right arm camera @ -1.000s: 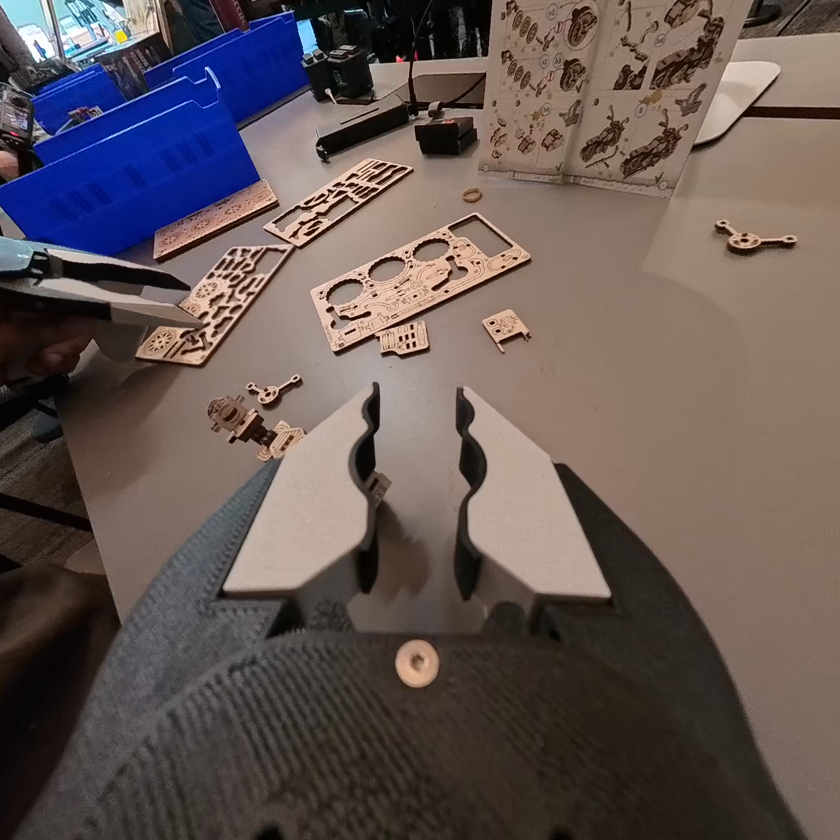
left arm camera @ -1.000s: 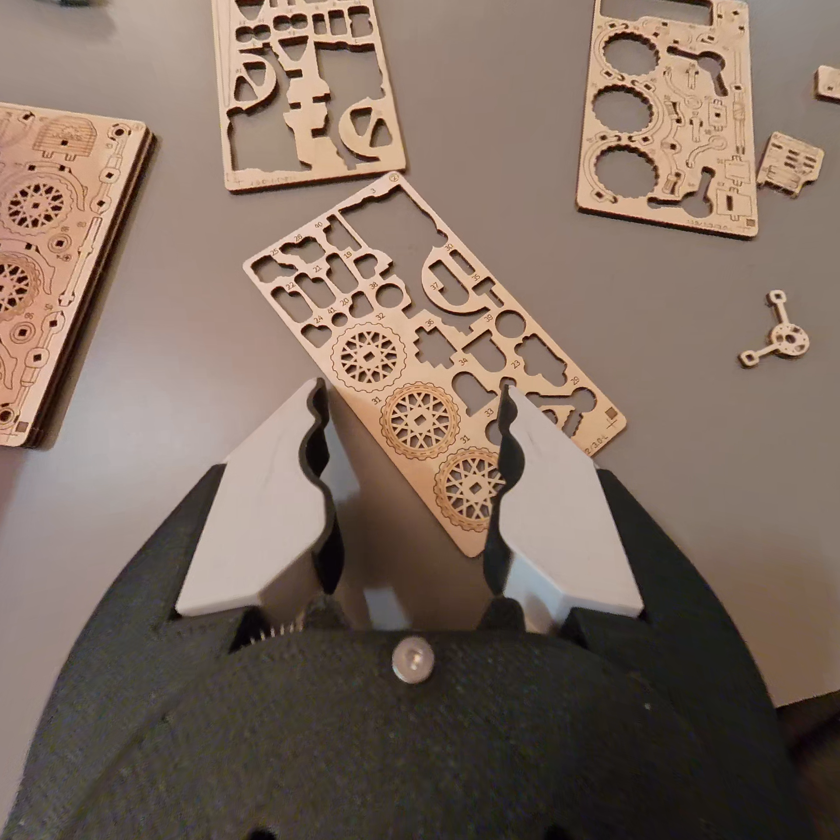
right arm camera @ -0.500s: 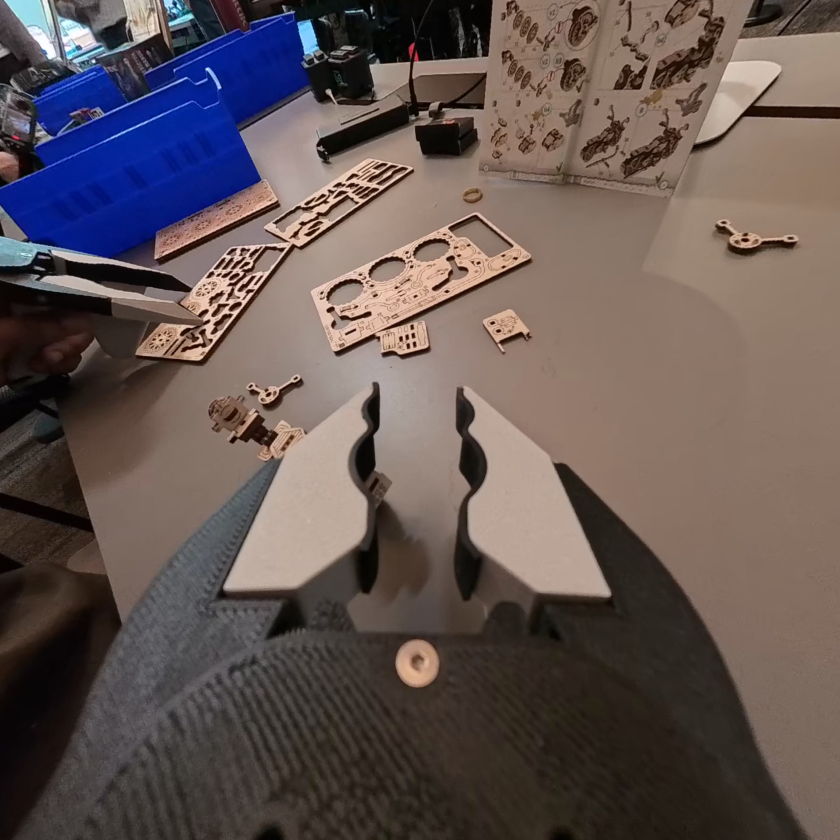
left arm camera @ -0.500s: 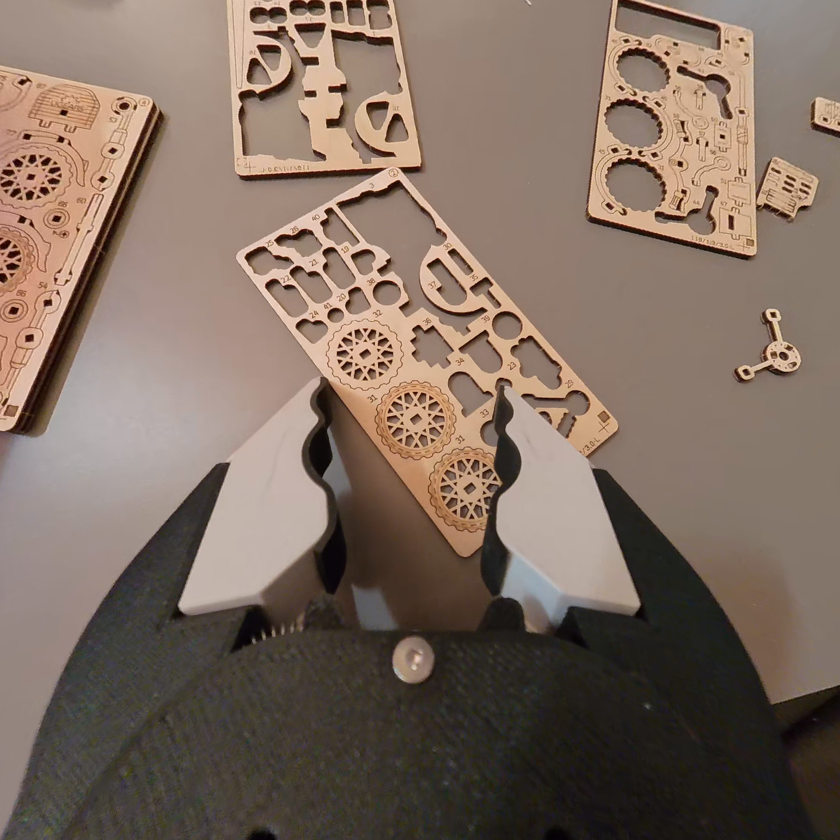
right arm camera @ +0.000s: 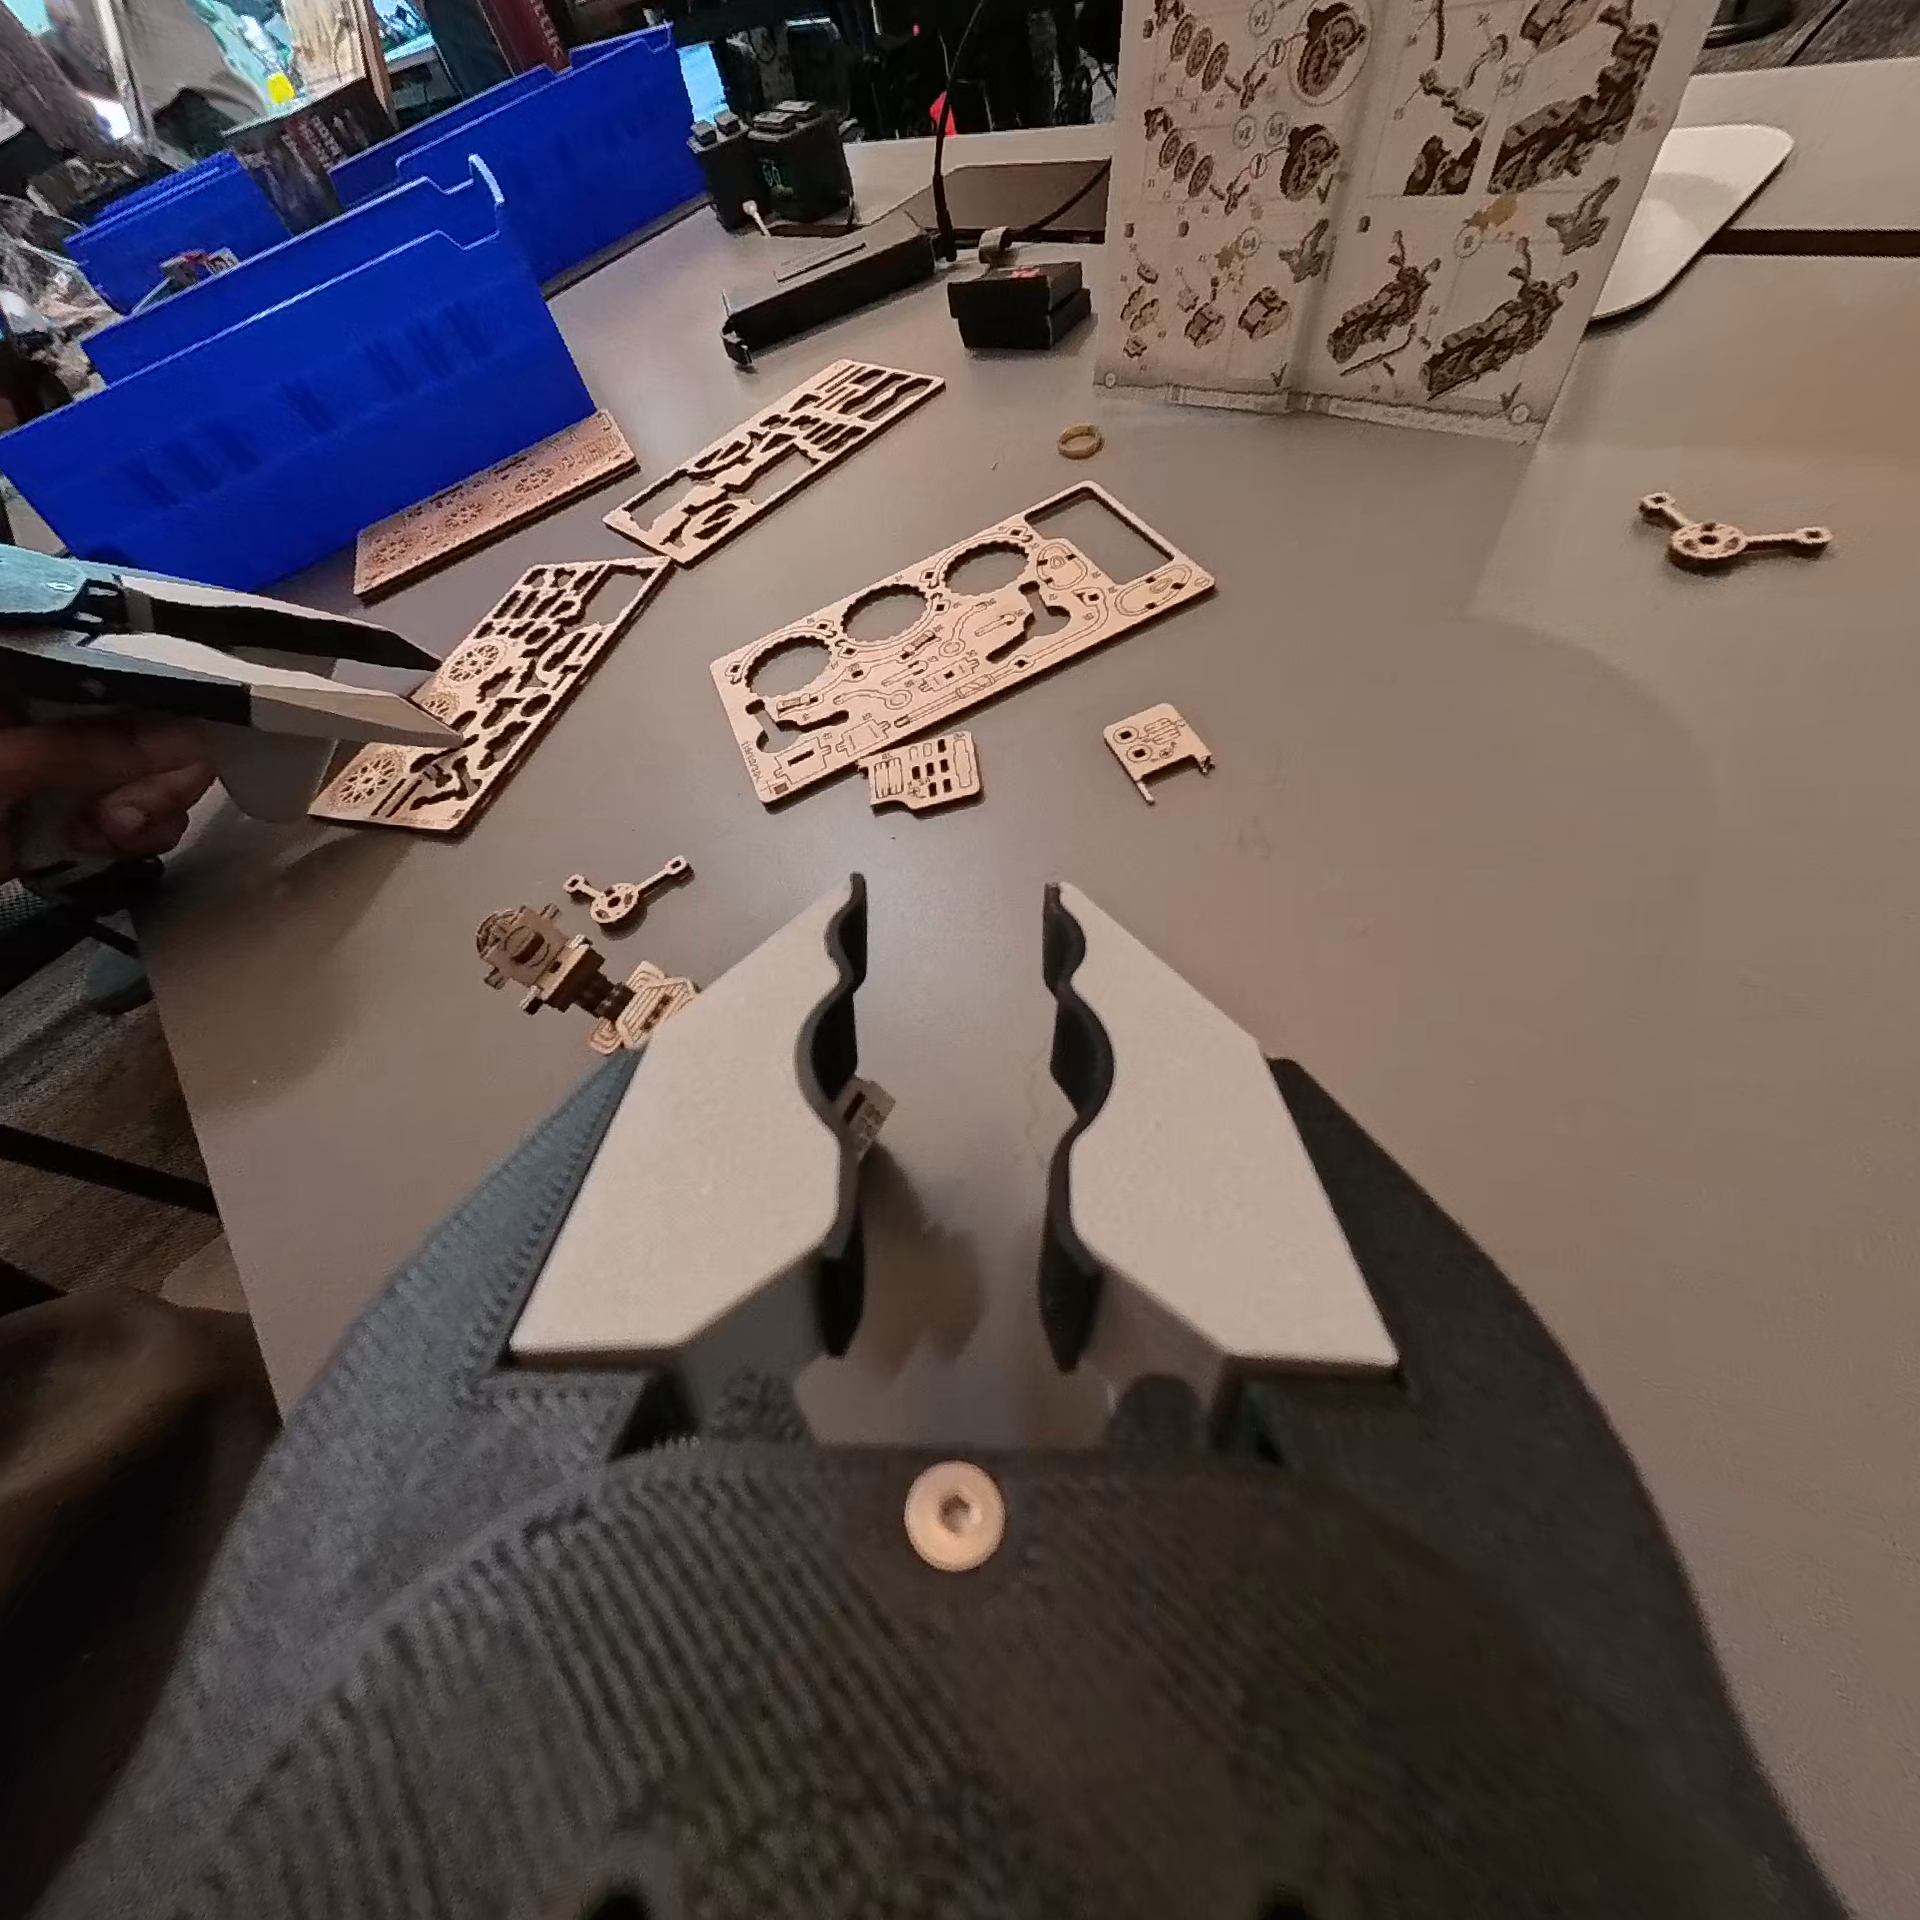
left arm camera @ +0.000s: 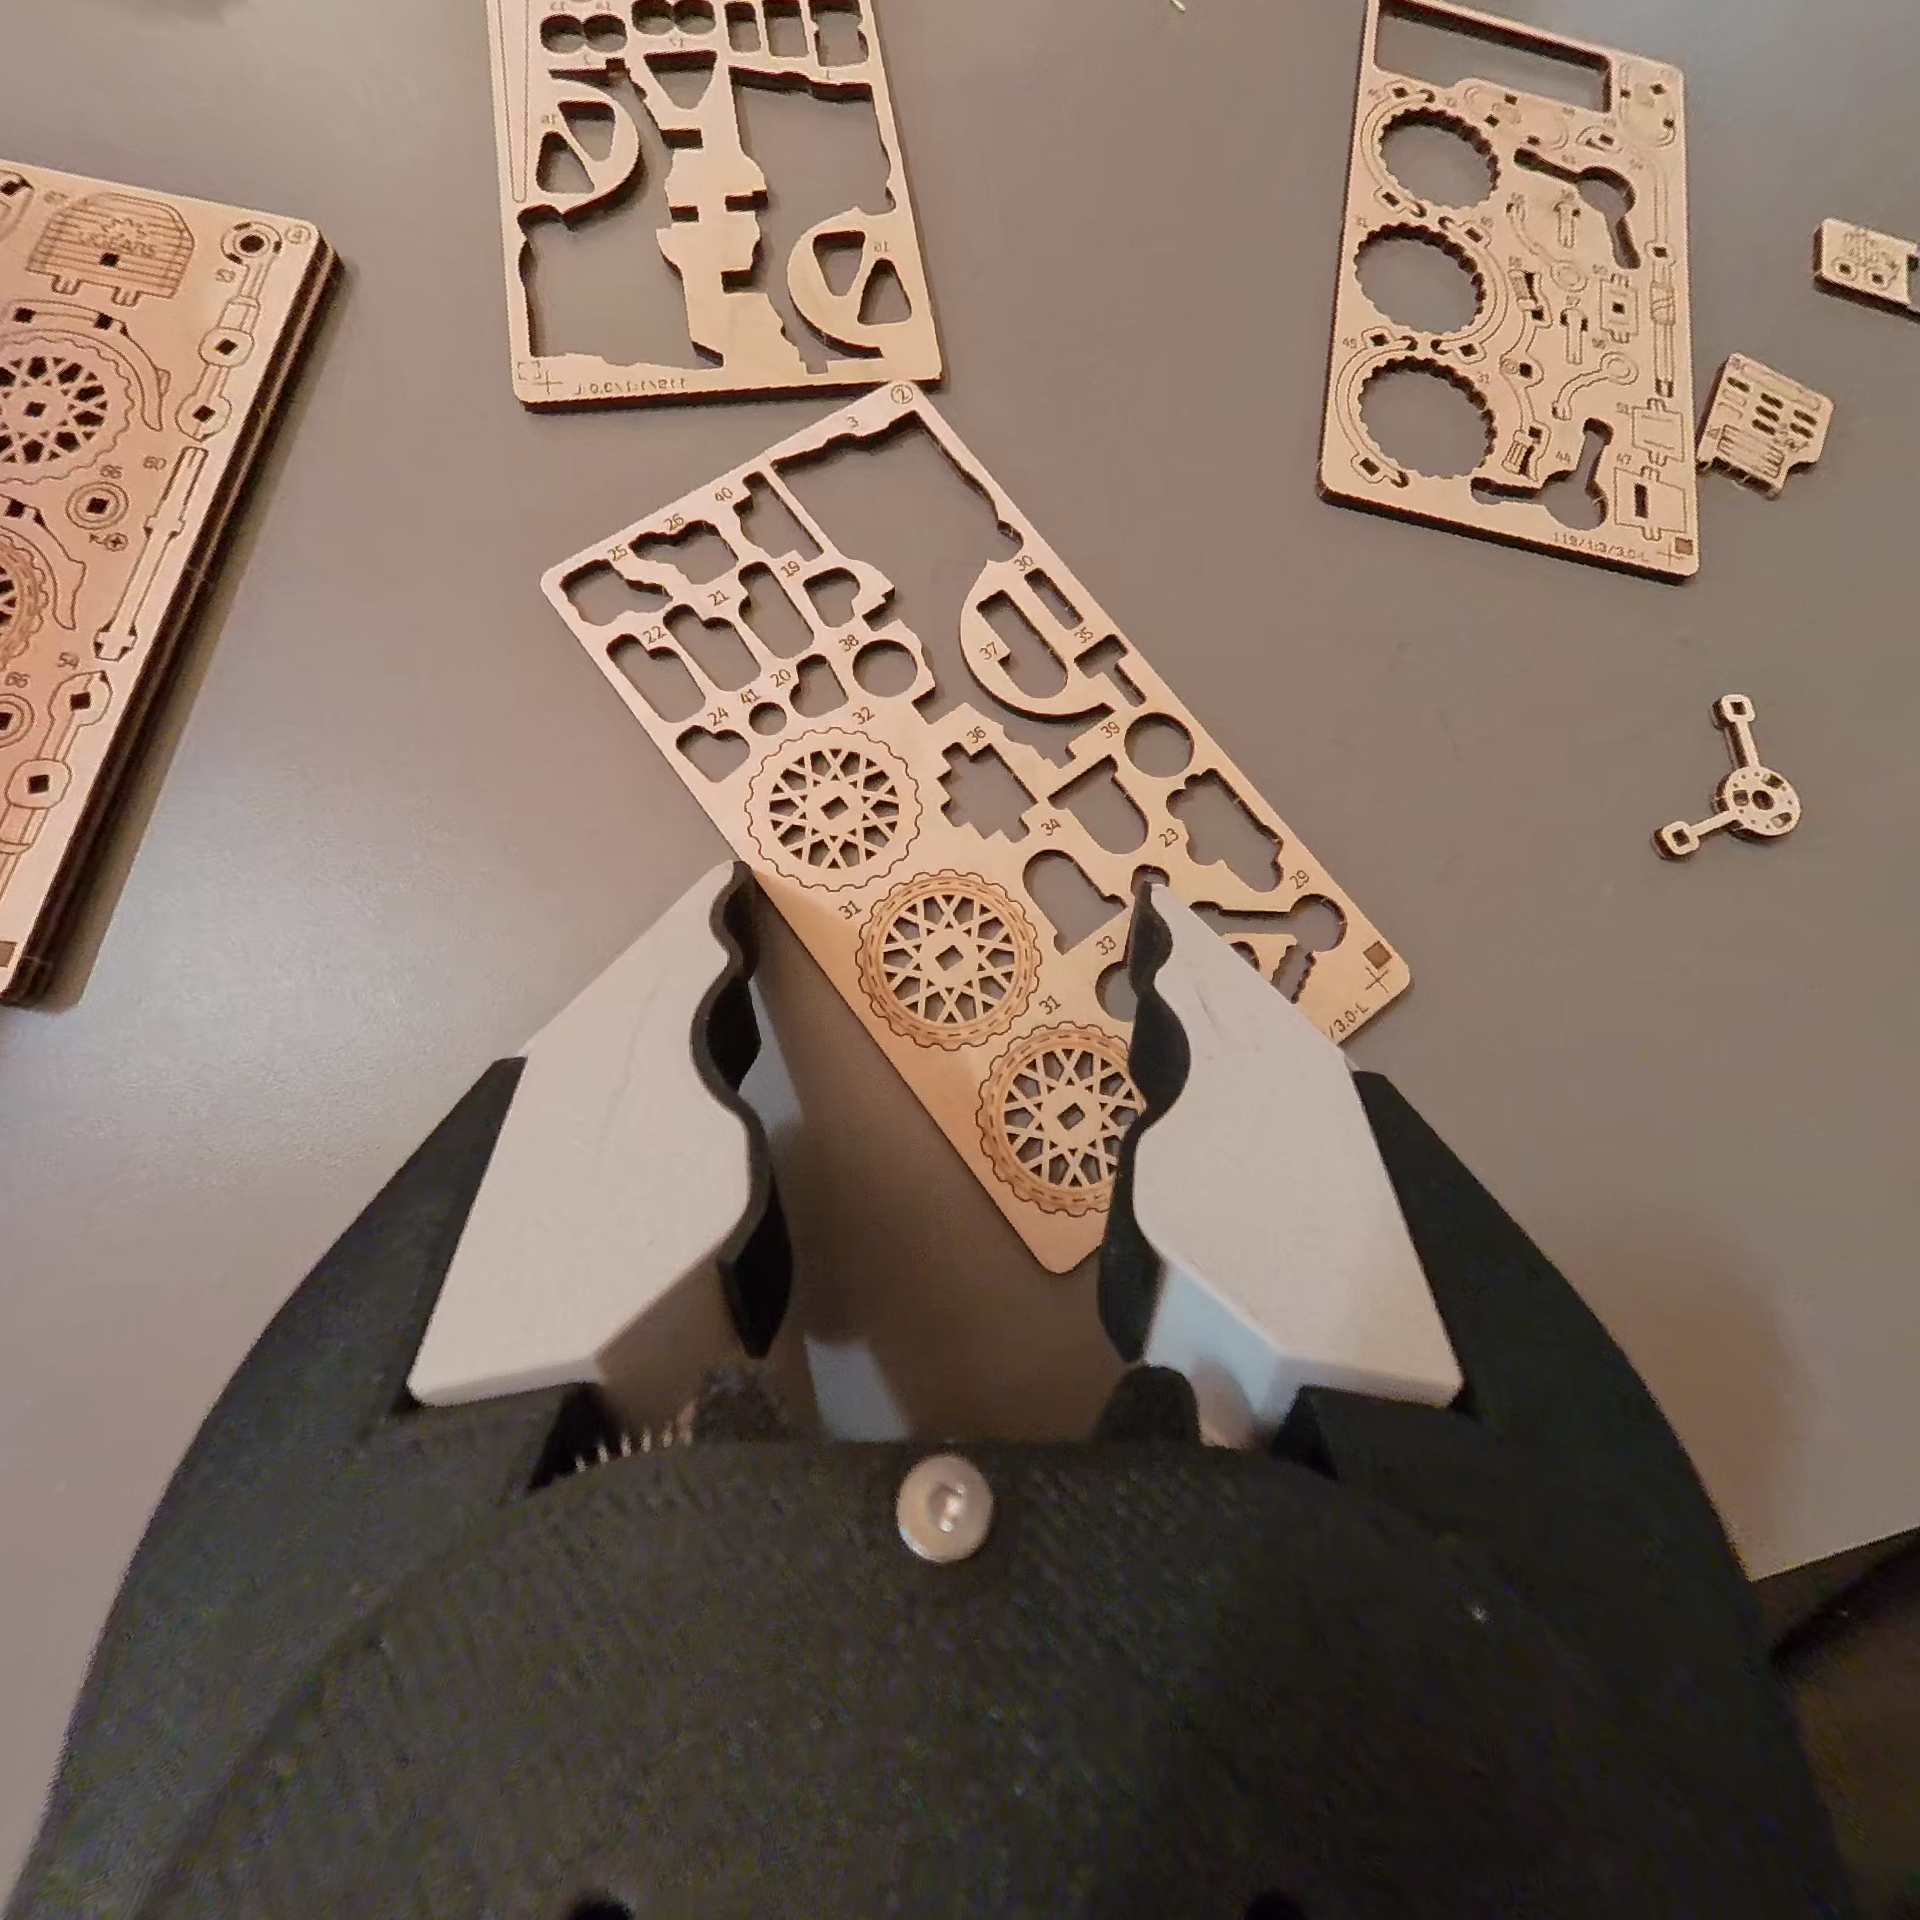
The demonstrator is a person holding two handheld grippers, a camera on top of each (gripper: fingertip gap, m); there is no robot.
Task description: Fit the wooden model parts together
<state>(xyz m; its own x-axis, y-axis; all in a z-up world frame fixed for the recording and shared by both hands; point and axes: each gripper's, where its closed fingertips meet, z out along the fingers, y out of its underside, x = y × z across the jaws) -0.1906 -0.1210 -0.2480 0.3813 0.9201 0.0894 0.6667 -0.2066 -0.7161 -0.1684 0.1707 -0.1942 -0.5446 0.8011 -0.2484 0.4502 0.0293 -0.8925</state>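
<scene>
A wooden sheet [left arm camera: 935, 665] with three wheels still in it lies slantwise on the grey table [left arm camera: 364, 727]. My left gripper [left arm camera: 935, 883] is open and empty, its fingers on either side of the sheet's near end, over the middle wheel [left arm camera: 904, 987]. In the right wrist view the left gripper [right arm camera: 447, 698] hovers just above that sheet [right arm camera: 561, 644]. My right gripper [right arm camera: 953, 888] is open above bare table. A small wooden piece [right arm camera: 871, 1112] shows beside its left finger; I cannot tell if it touches. A small wooden sub-assembly [right arm camera: 551, 956] lies left of it.
A sheet with three round holes [left arm camera: 1507, 281], an emptied sheet [left arm camera: 717, 208], a stack of sheets [left arm camera: 104, 520], lever pieces [left arm camera: 1730, 800] [right arm camera: 1730, 540] and small plates [right arm camera: 920, 774] lie around. Blue bins [right arm camera: 291, 416], black boxes [right arm camera: 1018, 296] and an instruction sheet [right arm camera: 1382, 187] stand behind.
The left wrist view has shifted slightly, so the sheets sit a little lower in the picture. Both grippers stay open. The right gripper has not moved.
</scene>
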